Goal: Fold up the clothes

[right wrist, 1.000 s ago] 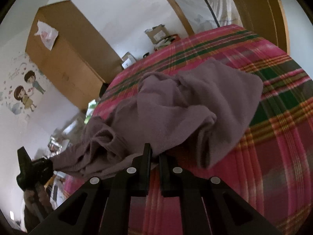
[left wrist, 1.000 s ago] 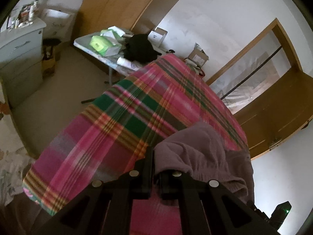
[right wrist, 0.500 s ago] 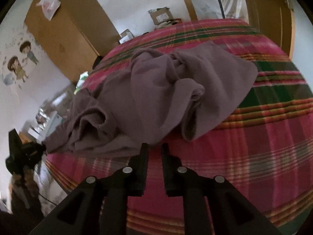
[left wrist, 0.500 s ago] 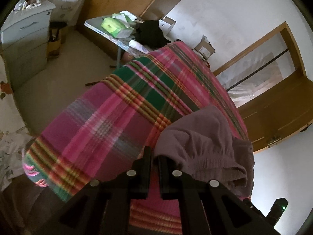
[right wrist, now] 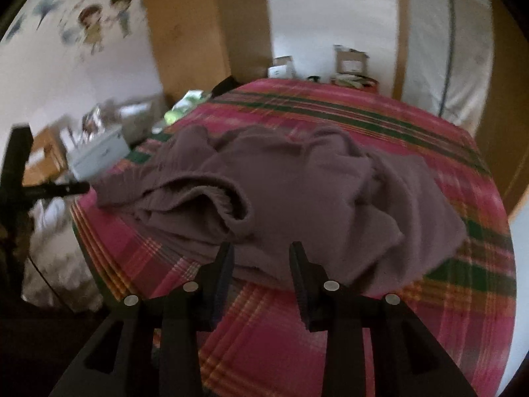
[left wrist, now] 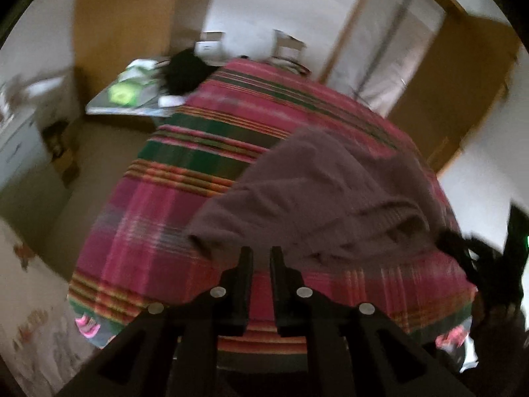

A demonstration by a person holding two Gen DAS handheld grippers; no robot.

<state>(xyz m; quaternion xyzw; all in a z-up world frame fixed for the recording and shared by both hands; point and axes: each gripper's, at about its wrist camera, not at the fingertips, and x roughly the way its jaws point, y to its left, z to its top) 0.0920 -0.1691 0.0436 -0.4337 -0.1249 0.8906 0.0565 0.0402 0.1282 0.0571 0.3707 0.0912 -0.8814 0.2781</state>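
Observation:
A crumpled mauve garment [right wrist: 297, 185] lies in a heap on the pink and green plaid bedspread [right wrist: 363, 112]; it also shows in the left wrist view [left wrist: 330, 198]. My left gripper [left wrist: 261, 254] has its jaws nearly together with a narrow gap, just short of the garment's near edge, holding nothing. My right gripper [right wrist: 261, 254] is open, its fingertips at the garment's near hem, nothing between them. The plaid bedspread [left wrist: 158, 218] fills the left wrist view.
A table with green packs and a black bag [left wrist: 132, 96] stands beyond the bed's far left corner. Grey drawers [left wrist: 16, 152] stand left. Wooden wardrobe [right wrist: 185, 33] and boxes [right wrist: 350, 63] are at the back. The other gripper [right wrist: 20, 178] shows at the left edge.
My left gripper has let go of the garment and pulled back from it. My right gripper has opened wide and the garment now lies slack on the bed.

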